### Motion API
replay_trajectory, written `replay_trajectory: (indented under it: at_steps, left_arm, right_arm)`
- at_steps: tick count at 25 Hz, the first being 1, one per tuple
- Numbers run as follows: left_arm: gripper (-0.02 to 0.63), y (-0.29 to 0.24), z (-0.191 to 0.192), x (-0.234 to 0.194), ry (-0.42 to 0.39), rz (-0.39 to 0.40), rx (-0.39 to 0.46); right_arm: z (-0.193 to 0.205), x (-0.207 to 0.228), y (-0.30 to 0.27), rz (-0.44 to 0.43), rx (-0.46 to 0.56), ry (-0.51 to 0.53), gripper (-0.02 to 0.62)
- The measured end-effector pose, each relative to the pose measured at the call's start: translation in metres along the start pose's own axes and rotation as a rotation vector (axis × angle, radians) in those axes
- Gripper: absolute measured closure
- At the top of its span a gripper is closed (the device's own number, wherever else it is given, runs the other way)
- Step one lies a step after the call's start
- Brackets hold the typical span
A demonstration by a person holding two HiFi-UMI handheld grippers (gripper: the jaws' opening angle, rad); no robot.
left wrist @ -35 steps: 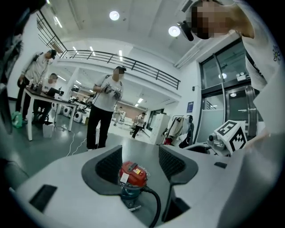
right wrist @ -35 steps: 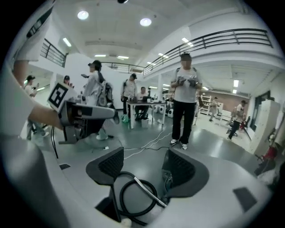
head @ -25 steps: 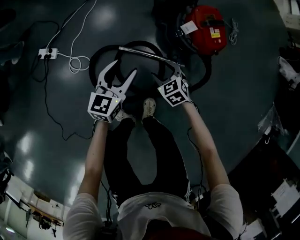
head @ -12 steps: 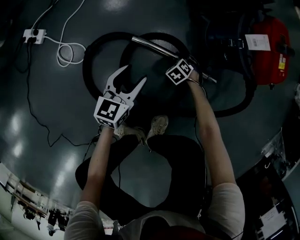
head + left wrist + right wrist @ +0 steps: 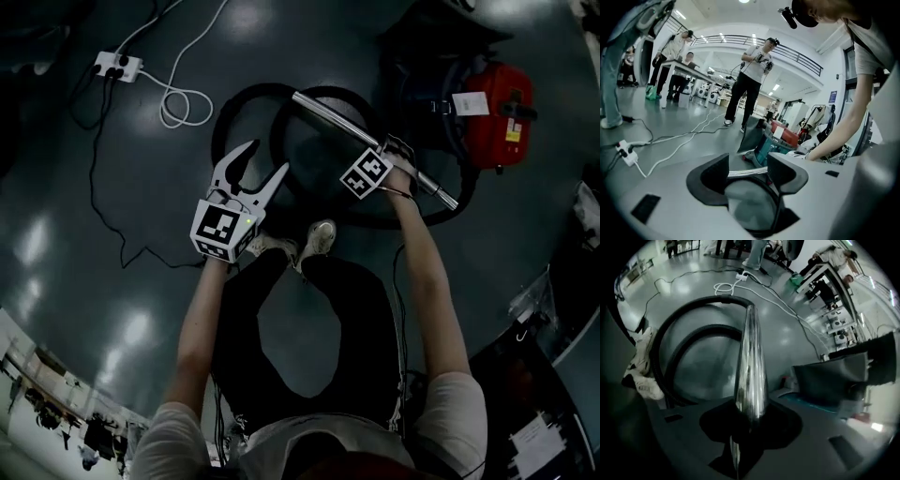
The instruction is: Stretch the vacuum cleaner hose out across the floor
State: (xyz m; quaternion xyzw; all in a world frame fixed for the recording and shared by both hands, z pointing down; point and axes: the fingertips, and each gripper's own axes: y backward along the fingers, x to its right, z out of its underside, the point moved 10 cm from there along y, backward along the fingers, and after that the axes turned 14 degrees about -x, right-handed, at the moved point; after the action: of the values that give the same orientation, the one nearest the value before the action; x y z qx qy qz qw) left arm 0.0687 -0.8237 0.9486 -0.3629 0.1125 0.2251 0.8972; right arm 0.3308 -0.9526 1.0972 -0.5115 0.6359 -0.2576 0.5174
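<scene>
A chrome wand (image 5: 328, 112) lies slanted on the dark floor. The black ribbed hose (image 5: 246, 94) loops in coils around it and leads to the red vacuum cleaner (image 5: 497, 108) at the upper right. My right gripper (image 5: 394, 155) has just been closing and is shut on the wand (image 5: 751, 357), which runs straight out between its jaws; hose loops (image 5: 675, 333) curve to the left beyond. My left gripper (image 5: 262, 159) hangs open over the floor beside the coils, holding nothing. In the left gripper view (image 5: 747, 173) the wand shows beyond the spread jaws.
A white power strip (image 5: 117, 66) and its coiled white cable (image 5: 183, 98) lie at the upper left, with a thin black cable (image 5: 98, 187) trailing below. The person's shoes (image 5: 319, 234) stand just below the coils. Other people (image 5: 750, 84) and tables stand further off.
Both grippers have come down toward the floor. The right gripper has dropped onto the chrome wand and its jaws have closed on it. The left gripper stays open.
</scene>
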Motion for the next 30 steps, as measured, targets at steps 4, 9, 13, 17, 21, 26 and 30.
replay_trajectory:
  at_steps: [4,9,13,17,21,26,30]
  left_arm:
    - [0.365,0.107,-0.102,0.04,-0.07,-0.001,0.024]
    - [0.365,0.251,-0.213,0.1,-0.184,0.008,0.068]
    - [0.365,0.349,-0.285,0.131,-0.334,0.051,0.17]
    - [0.365,0.403,-0.331,0.155,-0.533,0.191,0.196]
    - [0.365,0.444,-0.35,0.182,-0.736,0.307,0.17]
    - [0.359,0.482,-0.334,0.21,-0.881,0.451,0.081]
    - [0.36,0.484,-0.298,0.241,-0.863,0.77,-0.283]
  right_arm:
    - [0.046,0.062,0.151,0.206,-0.009,0.091,0.453]
    - [0.115,0.127,0.363,0.478,0.083,0.254,0.453]
    - [0.146,0.161,0.533,0.718,0.262,0.402,0.453]
    - [0.156,0.16,0.66,0.965,0.296,0.608,0.453]
    - [0.152,0.135,0.761,1.229,0.342,0.761,0.453]
    - [0.152,0.08,0.829,1.426,0.473,0.853,0.453]
    - [0.153,0.039,0.856,1.517,0.568,0.938,0.453]
